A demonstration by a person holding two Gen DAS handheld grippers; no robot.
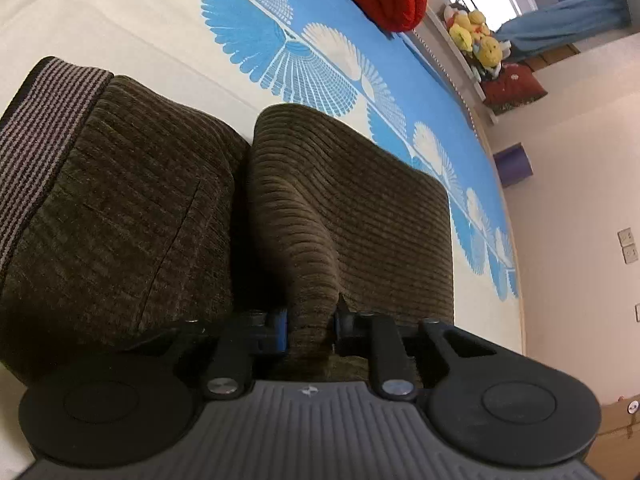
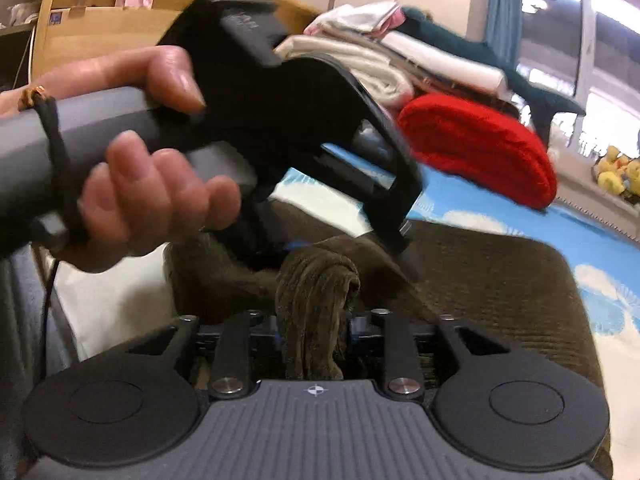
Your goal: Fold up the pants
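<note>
Left wrist view: left claw point(image 1: 311, 330) pinched shut on a bunched ridge of the brown corduroy pants point(image 1: 352, 216), near edge of the folded stack. Right wrist view: right claw point(image 2: 316, 336) with a thick wad of the same pants between its pads, apparently clamped, though looser than the left. Pants spread on the bed point(image 1: 120, 28), striped waistband point(image 1: 44, 128) at the far left of the left claw, red knit point(image 2: 480, 156) and a heap of pale laundry point(image 2: 360, 56) beyond the pants. Person's hand point(image 2: 152, 184) around the other tool's handle, just above the pants. Best handled by lifting both pinches level and together, keeping the cloth taut between them, carrying the edge straight over toward the waistband, then lowering flat before letting go. Risk: uneven pull, skewed fold.
</note>
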